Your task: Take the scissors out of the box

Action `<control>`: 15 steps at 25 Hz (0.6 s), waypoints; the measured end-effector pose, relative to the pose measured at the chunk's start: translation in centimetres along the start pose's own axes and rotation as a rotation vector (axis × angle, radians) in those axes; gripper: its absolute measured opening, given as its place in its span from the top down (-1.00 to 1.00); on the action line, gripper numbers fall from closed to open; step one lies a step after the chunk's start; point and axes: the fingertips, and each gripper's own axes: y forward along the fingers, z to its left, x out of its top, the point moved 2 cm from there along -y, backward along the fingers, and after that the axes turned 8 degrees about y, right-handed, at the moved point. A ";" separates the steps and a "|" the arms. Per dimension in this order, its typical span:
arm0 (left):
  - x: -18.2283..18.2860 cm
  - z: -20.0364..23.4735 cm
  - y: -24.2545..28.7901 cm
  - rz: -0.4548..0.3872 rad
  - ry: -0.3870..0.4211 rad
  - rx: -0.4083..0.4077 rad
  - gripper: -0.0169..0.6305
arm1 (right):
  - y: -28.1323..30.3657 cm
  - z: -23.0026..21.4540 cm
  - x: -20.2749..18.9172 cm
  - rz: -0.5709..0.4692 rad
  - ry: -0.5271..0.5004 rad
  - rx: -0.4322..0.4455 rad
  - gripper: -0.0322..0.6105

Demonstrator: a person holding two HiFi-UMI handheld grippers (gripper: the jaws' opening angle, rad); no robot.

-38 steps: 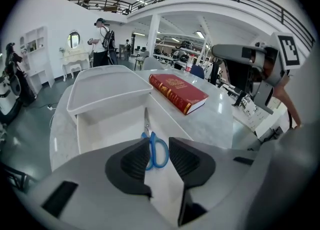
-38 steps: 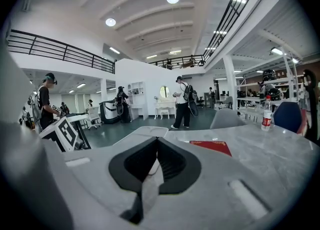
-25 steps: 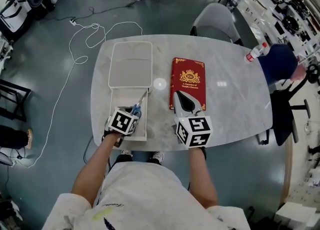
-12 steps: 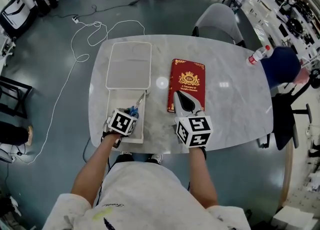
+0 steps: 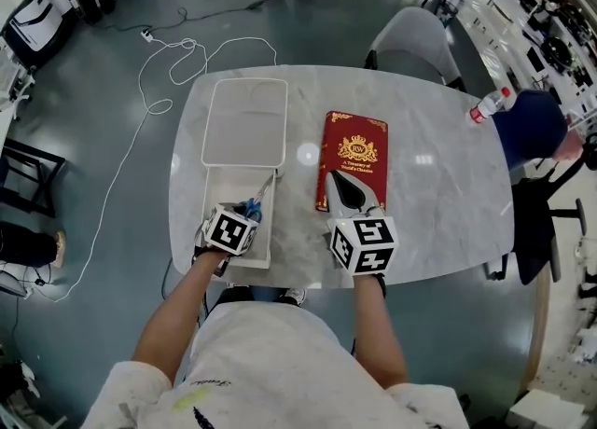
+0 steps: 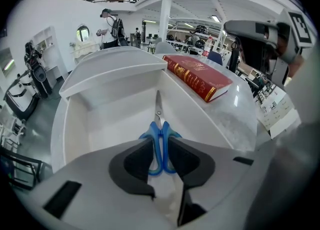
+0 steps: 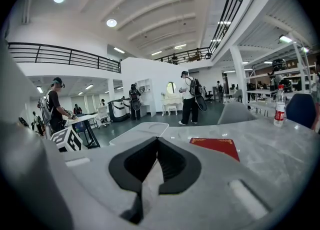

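- The scissors [image 6: 158, 126] lie inside the open white box [image 5: 208, 201], which stands near the bench's [image 5: 438, 194] near-left corner. The box's lid [image 5: 244, 121] is laid back toward the far edge.
- Their long axis runs from the near edge toward the far edge. The blue handles are at the near end, and the blades point away, leaning a little toward the box's right wall.
- The left gripper [image 6: 160, 145] is down in the near half of the box, lined up with that axis. Its jaws are drawn in on the blue handles, which fill the narrow gap between the pads, so I judge this a grip.
- The right gripper [image 5: 338, 181] has its jaws pressed together on nothing. It hovers outside the box, over the near end of the red hardback book [image 5: 354, 149] at mid-bench.
- The left gripper is the nearer one by far and already has the tool.
- The coming move likely turns on a rise clear of the box walls, then a carry toward the near or left edge. The blade tips are the part most apt to catch the right wall.
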 end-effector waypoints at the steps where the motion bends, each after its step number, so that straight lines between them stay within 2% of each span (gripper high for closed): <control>1: -0.1 0.0 0.0 -0.001 -0.008 -0.001 0.66 | 0.0 0.0 0.0 0.001 0.002 0.000 0.88; 15: -0.7 0.4 -1.4 -0.036 -0.071 -0.020 0.70 | -1.3 1.1 0.3 -0.020 0.012 -0.038 0.89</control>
